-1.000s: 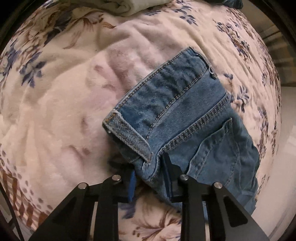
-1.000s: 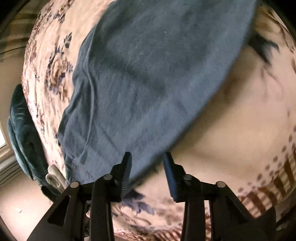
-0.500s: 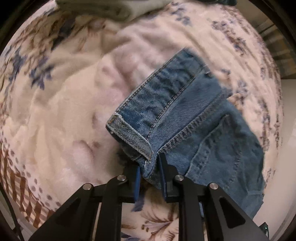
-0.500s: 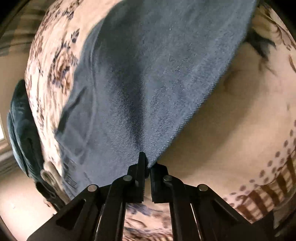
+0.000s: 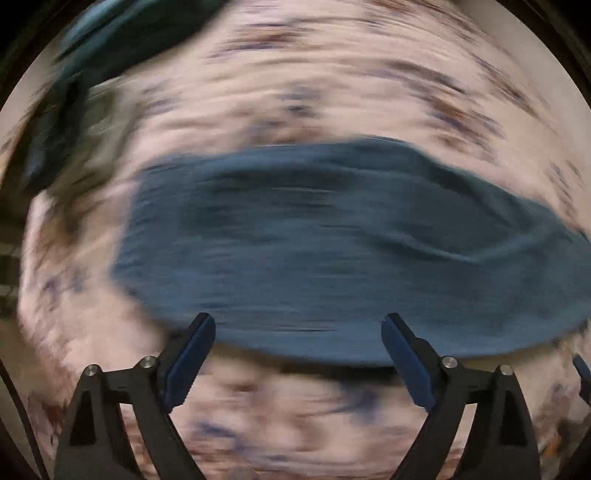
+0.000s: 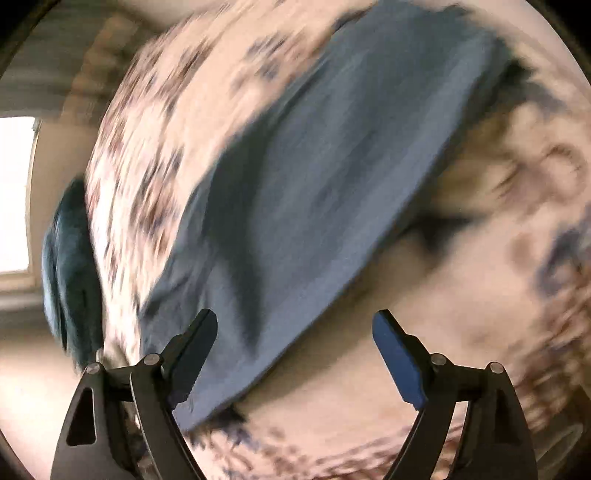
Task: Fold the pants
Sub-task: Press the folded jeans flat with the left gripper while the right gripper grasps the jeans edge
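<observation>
We judged the fold to be largely made. The blue denim pants [image 5: 332,251] lay as one compact, broad slab on the pale floral plush blanket [image 5: 332,92] of the bed, with no loose leg trailing out that we could see. Both views were heavily smeared by motion, so we could not tell how neat the edges were or how many layers sat in the stack. From the right wrist view the same pants [image 6: 332,184] ran as a long band diagonally across the blanket [image 6: 480,295], with a dark crease or shadow along the nearer part. What seemed left, in our judgement, was at most a smoothing or a final squaring of the bundle; we could not confirm that another fold was needed.

Our left claw [image 5: 297,354] stood wide apart, its blue-padded fingers [image 5: 188,354] empty. The near edge of the denim sat just ahead of the gap between them, and we saw no cloth pinched and no clear contact. Our right claw [image 6: 293,347] was likewise spread wide and held nothing; its left finger [image 6: 192,350] overlapped the lower end of the pants in the picture, though whether it touched the cloth we could not tell. A dark teal bundle of cloth [image 5: 122,33] lay at the far edge of the bed, apart from the pants.
</observation>
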`<state>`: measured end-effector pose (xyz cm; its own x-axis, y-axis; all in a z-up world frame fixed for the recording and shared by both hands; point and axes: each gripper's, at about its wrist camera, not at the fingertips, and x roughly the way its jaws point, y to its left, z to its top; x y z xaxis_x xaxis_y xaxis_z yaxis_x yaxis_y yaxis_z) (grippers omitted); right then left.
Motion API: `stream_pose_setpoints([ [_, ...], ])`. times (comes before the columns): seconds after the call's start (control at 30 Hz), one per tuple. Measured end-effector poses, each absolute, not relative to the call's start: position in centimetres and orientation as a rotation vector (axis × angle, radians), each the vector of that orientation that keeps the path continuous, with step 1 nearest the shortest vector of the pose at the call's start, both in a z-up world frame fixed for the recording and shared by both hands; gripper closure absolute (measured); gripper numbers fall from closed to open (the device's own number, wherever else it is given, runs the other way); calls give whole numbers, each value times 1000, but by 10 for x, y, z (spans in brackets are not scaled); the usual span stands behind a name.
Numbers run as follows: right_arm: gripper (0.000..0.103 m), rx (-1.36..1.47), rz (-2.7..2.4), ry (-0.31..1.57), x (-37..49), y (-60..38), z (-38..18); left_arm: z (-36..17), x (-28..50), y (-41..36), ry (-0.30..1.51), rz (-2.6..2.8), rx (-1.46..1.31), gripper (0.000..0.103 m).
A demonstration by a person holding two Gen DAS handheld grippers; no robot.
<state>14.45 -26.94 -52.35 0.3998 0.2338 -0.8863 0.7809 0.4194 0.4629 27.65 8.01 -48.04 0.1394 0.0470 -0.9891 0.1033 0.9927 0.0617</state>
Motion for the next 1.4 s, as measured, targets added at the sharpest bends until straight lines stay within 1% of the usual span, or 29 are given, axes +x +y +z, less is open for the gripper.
stream_pose_setpoints([
  [0.07,16,1145,-548,1113,130,-317,-517,-496,283,15,1460,-137,132,10],
  [0.1,19,1167,-591,1085,121,-346,-516,-501,288,-16,1459,-176,144,10],
  [0.23,26,1183,-702,987,94,-453,-518,-514,297,-130,1413,-284,275,10],
  [0.27,31,1177,-710,977,88,-479,-522,-516,299,-148,1410,-300,287,10],
  [0.3,39,1177,-714,972,90,-500,-528,-522,301,-175,1417,-329,307,10],
  [0.4,48,1211,-707,987,94,-548,-551,-538,303,-222,1443,-368,371,10],
  [0.47,51,1231,-701,1014,92,-565,-570,-545,305,-244,1449,-379,413,10],
  [0.57,52,1276,-674,1054,95,-589,-593,-550,305,-263,1443,-387,462,10],
  [0.67,52,1273,-662,1082,102,-588,-605,-554,306,-275,1444,-386,489,10],
  [0.7,55,1262,-677,1095,102,-589,-605,-555,306,-277,1449,-384,489,10],
  [0.9,55,1225,-665,1029,99,-581,-575,-564,299,-287,1464,-380,498,10],
  [1.03,56,1241,-656,1114,108,-577,-602,-567,285,-296,1477,-373,507,10],
  [1.07,60,1238,-667,1121,110,-577,-607,-566,283,-294,1483,-375,506,10],
  [1.13,81,1192,-683,1126,114,-576,-606,-559,281,-297,1472,-386,500,10],
  [1.17,89,1155,-684,1126,118,-574,-602,-550,275,-299,1450,-399,505,10],
  [1.3,92,975,-725,1139,130,-559,-580,-529,257,-302,1434,-431,497,10],
  [1.4,92,958,-751,1082,125,-553,-559,-525,250,-301,1446,-443,479,10],
])
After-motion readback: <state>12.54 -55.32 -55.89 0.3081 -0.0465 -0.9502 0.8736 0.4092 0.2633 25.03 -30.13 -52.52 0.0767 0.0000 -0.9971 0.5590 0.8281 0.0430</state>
